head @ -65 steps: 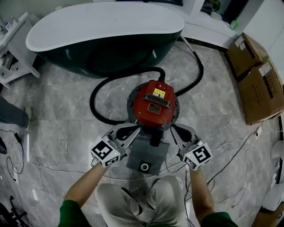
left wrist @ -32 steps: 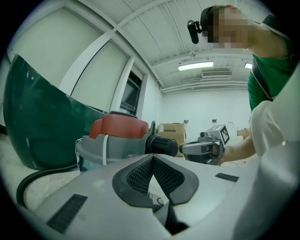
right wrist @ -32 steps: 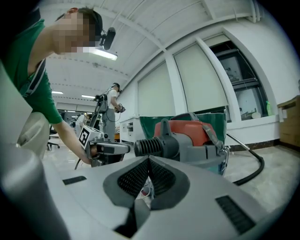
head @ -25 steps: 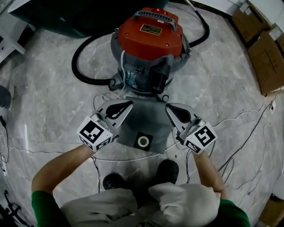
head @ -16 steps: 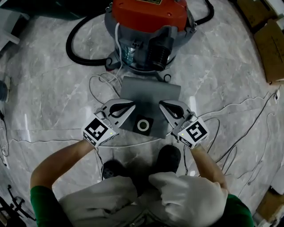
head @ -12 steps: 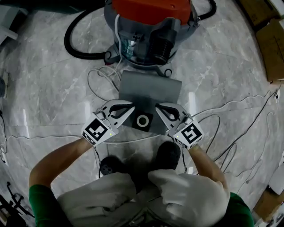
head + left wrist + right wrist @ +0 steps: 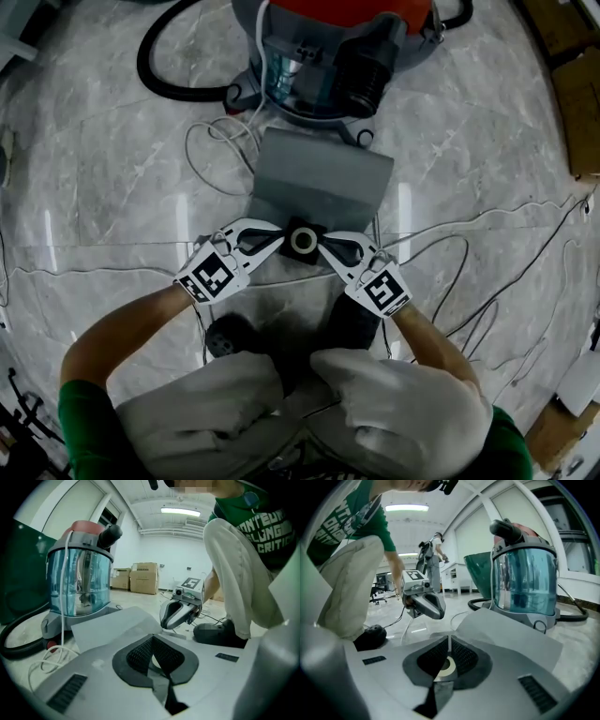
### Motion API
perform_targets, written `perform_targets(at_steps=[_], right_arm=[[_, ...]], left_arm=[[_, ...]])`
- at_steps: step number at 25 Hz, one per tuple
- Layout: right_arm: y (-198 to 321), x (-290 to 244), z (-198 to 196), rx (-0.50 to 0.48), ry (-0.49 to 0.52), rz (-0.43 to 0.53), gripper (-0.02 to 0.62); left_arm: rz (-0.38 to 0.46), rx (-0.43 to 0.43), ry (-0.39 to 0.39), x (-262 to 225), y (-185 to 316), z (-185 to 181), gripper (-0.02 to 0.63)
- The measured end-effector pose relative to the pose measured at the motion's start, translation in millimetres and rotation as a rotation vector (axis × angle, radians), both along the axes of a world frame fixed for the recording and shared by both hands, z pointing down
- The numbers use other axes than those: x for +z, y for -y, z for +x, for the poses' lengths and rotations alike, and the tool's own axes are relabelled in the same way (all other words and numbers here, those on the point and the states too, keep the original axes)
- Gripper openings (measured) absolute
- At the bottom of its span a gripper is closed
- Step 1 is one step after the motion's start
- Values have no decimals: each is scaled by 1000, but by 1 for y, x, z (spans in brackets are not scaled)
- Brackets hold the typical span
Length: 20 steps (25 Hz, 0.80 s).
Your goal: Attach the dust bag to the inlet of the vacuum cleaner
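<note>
Pinching its white-ringed dark collar (image 7: 302, 241) from both sides, left gripper (image 7: 279, 240) and right gripper (image 7: 325, 244) jaws hold the flat grey dust bag (image 7: 323, 180) mid-frame.

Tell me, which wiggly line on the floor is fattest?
The black hose curling left of the vacuum cleaner. The white cord and the thin floor cables are far skinnier.

One vacuum cleaner (image 7: 323, 56), one dust bag (image 7: 323, 183) — two grippers (image 7: 279, 241) (image 7: 325, 243)
</note>
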State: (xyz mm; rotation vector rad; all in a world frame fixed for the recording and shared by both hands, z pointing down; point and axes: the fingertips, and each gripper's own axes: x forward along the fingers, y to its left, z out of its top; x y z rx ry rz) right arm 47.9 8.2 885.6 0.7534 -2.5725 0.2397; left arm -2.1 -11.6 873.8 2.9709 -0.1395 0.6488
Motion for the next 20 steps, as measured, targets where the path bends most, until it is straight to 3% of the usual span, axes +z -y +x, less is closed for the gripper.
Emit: perform_targets(at_steps=[7, 9, 16, 20], right_arm=[[-39, 52, -12, -149, -119, -88, 23], [-44, 58, -14, -183, -155, -87, 97], [-63, 83, -17, -303, -335, -4, 130], [-59, 89, -16, -291, -427, 80, 130]], left_arm=[[-96, 6, 34, 20, -11, -3, 5], [-92, 17, 45, 23, -12, -5, 4], [-134, 69, 79, 33, -25, -4, 3], [-145, 79, 85, 33, -28, -2, 5]])
